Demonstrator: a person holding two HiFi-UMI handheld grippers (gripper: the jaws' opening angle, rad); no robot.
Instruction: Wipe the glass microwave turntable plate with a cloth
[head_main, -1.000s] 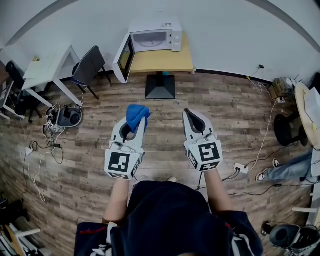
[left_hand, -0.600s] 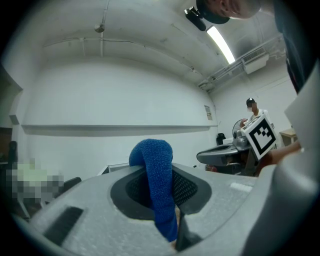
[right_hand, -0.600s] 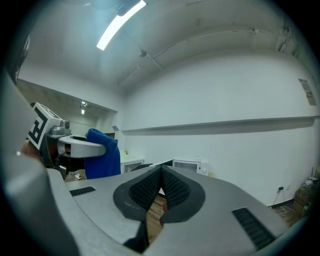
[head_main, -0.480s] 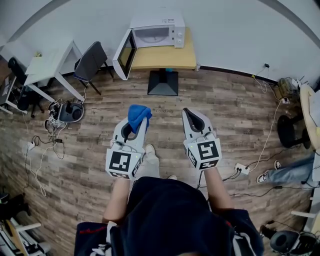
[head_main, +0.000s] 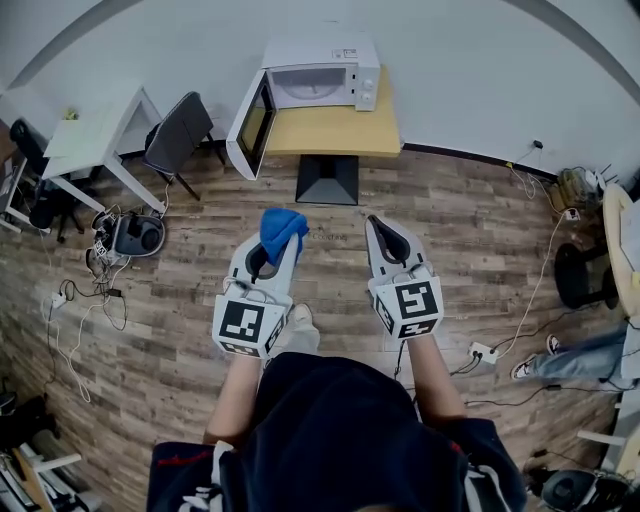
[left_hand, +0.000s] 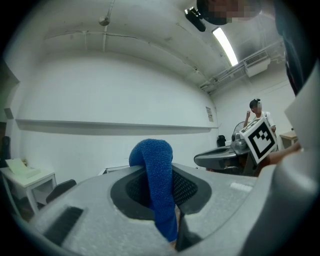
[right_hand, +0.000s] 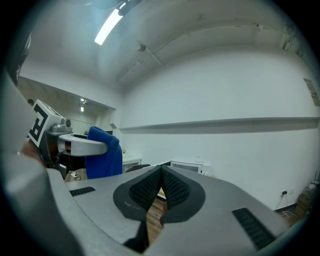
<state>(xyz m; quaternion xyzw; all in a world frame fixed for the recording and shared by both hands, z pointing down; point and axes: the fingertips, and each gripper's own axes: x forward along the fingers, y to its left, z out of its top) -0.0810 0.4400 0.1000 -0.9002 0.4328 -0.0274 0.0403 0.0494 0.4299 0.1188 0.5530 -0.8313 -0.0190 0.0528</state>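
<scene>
A blue cloth (head_main: 279, 229) is pinched in my left gripper (head_main: 274, 243), which is shut on it; in the left gripper view the cloth (left_hand: 156, 185) hangs bunched between the jaws. My right gripper (head_main: 378, 226) is shut with nothing in it, its jaws meeting in the right gripper view (right_hand: 161, 174). Both point level toward a white microwave (head_main: 320, 75) with its door (head_main: 249, 122) swung open, standing on a wooden table (head_main: 330, 130) against the far wall. The glass turntable plate inside cannot be made out. The microwave (right_hand: 190, 164) shows small past the right jaws.
A dark chair (head_main: 178, 133) and a white desk (head_main: 92, 137) stand left of the microwave table. Cables and a power strip (head_main: 483, 352) lie on the wooden floor. A round table edge (head_main: 622, 240) and a seated person's legs (head_main: 580, 345) are at the right.
Both grippers and the person have moved forward toward the microwave table, which now sits a little larger and lower in the head view. The cloth stays gripped.
</scene>
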